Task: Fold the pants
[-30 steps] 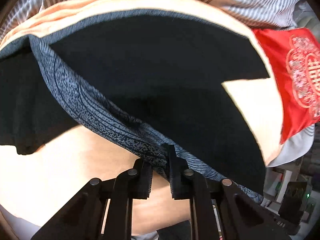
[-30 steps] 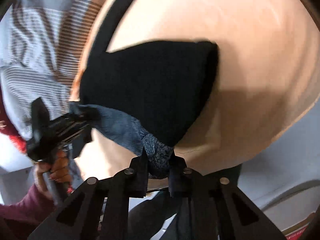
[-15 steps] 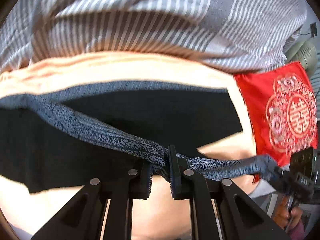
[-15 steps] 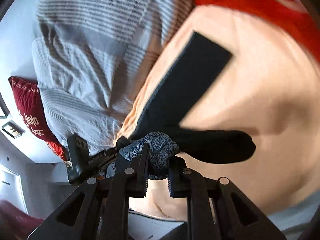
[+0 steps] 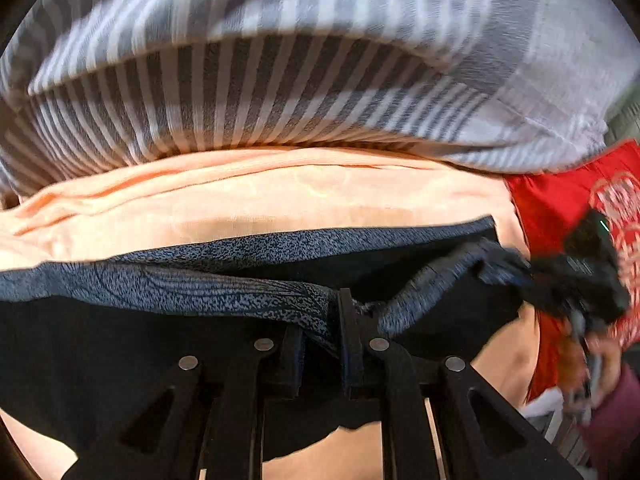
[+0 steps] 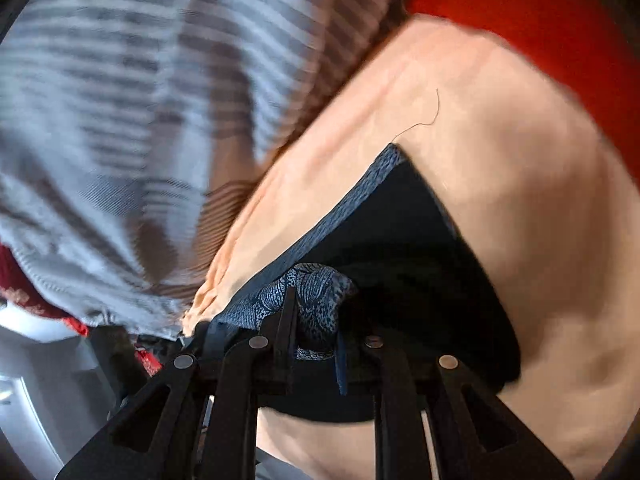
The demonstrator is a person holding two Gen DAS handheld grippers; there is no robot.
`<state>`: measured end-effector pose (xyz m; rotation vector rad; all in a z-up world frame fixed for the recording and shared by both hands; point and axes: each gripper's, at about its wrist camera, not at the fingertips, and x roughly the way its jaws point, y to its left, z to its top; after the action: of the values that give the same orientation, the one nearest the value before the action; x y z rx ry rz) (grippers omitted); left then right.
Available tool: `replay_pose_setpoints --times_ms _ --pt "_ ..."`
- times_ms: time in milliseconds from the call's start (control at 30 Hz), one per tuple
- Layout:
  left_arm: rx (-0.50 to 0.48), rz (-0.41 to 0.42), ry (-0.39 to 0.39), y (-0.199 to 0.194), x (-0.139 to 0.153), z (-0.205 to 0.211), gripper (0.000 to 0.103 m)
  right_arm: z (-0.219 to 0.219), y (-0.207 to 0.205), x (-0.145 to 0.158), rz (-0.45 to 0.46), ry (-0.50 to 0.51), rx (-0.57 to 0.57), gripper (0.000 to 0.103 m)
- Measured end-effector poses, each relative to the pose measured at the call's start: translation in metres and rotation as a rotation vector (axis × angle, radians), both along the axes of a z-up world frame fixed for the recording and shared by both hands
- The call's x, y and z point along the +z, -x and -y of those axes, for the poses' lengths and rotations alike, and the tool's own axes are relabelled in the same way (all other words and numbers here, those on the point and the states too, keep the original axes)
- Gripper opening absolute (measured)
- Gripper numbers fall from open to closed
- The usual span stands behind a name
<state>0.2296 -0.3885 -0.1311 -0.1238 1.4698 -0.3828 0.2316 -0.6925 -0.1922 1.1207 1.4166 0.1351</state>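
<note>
The pants are black with a blue-grey patterned waistband and lie on a peach bed sheet. My left gripper is shut on the waistband. My right gripper is shut on a bunched part of the same waistband, with the black cloth spread beyond it. The right gripper also shows in the left wrist view at the right, blurred, holding the band's other end low over the pants.
A grey striped duvet is heaped at the far side of the sheet and shows in the right wrist view. A red embroidered cushion lies at the right. My hand in a maroon sleeve is at the lower right.
Both grippers have carried the waistband forward and down over the black pants toward the striped duvet. The band has lowered close to the cloth. The right gripper has drawn nearer to the left.
</note>
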Motion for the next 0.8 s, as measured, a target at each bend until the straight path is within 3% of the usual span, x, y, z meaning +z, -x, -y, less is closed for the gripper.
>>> replay_pose_setpoints --times_ms 33,67,133,267,333,367,400,500,633,667,700,800 --pt "-0.011 0.018 -0.020 0.001 0.005 -0.002 0.030 -0.003 -0.004 -0.004 -0.008 0.004 0.007 0.016" --pt "-0.018 0.059 -0.063 0.004 0.012 -0.006 0.052 -0.006 -0.007 -0.006 -0.013 0.019 0.016 0.016" --pt "-0.007 0.146 -0.129 0.005 0.029 -0.019 0.071 -0.008 -0.011 -0.009 -0.025 0.047 0.022 0.016" --pt "0.026 0.141 -0.172 0.005 0.031 -0.043 0.071 -0.004 -0.014 0.000 -0.010 0.084 0.026 0.021" --pt "0.031 0.130 -0.225 0.011 0.022 -0.049 0.071 -0.005 -0.012 0.021 0.026 0.147 0.051 0.033" --pt "0.033 0.119 -0.245 0.013 0.015 -0.049 0.071 -0.005 -0.011 0.035 0.064 0.189 0.060 0.047" --pt "0.041 0.107 -0.260 0.015 0.008 -0.050 0.071 -0.006 -0.008 0.050 0.108 0.241 0.073 0.053" --pt "0.056 0.071 -0.264 0.020 -0.012 -0.044 0.071 -0.010 0.004 0.076 0.127 0.468 0.170 0.057" --pt "0.015 0.065 -0.317 0.028 -0.032 -0.021 0.071 -0.016 0.003 0.061 0.072 0.531 0.277 0.057" --pt "0.004 0.057 -0.320 0.031 -0.037 -0.015 0.071 -0.018 0.002 0.057 0.061 0.534 0.292 0.055" --pt "-0.004 0.048 -0.324 0.034 -0.040 -0.012 0.071 -0.020 0.003 0.053 0.052 0.535 0.300 0.037" --pt "-0.033 0.059 -0.318 0.039 -0.033 -0.006 0.071 -0.018 0.012 0.059 0.063 0.536 0.268 0.009"
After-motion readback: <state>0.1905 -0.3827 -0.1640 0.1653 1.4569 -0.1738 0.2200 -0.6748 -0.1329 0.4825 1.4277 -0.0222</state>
